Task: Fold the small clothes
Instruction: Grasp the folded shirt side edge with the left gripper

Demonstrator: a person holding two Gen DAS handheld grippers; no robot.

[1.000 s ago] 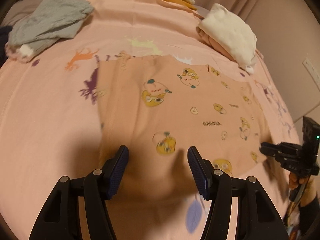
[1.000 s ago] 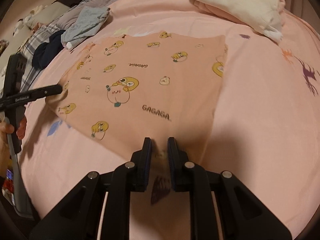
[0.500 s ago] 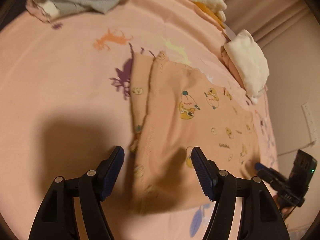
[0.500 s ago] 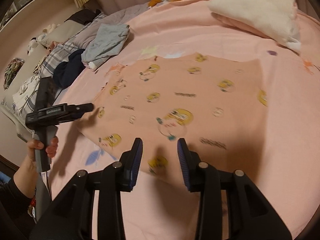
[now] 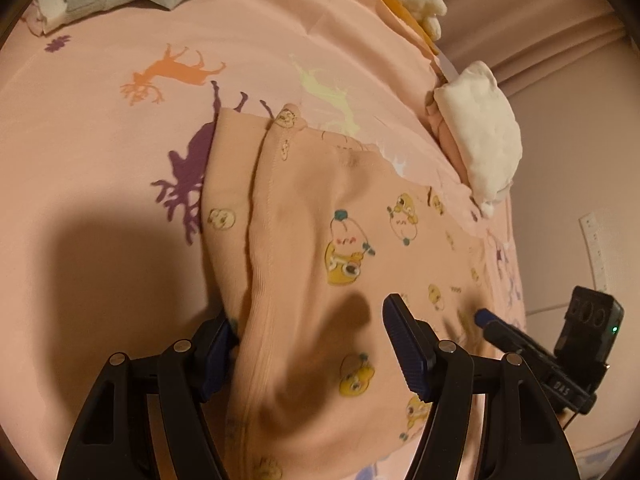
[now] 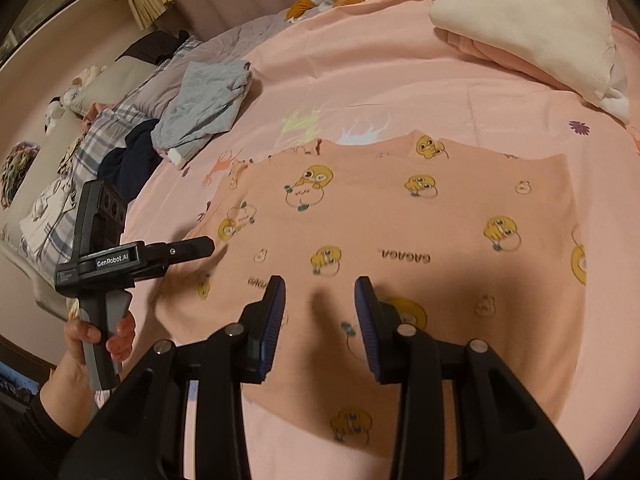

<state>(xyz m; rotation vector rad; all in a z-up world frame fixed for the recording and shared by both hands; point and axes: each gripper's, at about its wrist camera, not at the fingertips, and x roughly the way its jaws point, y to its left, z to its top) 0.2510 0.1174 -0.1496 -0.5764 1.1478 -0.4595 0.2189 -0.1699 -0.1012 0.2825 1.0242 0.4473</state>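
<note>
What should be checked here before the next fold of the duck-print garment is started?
1. Duck-print garment lies flat on the bedsheet: mostly ok; its left edge is doubled over in the left wrist view.
2. Left gripper jaws apart: ok; the doubled edge lies between them, pads not pressing.
3. Right gripper jaws apart, nothing held: ok.
4. Both grippers over the near hem: ok.
5. Room beyond the garment for a fold: ok; the grey clothes and white blanket lie apart from it.
6. Back layer smooth underneath: cannot tell.
</note>
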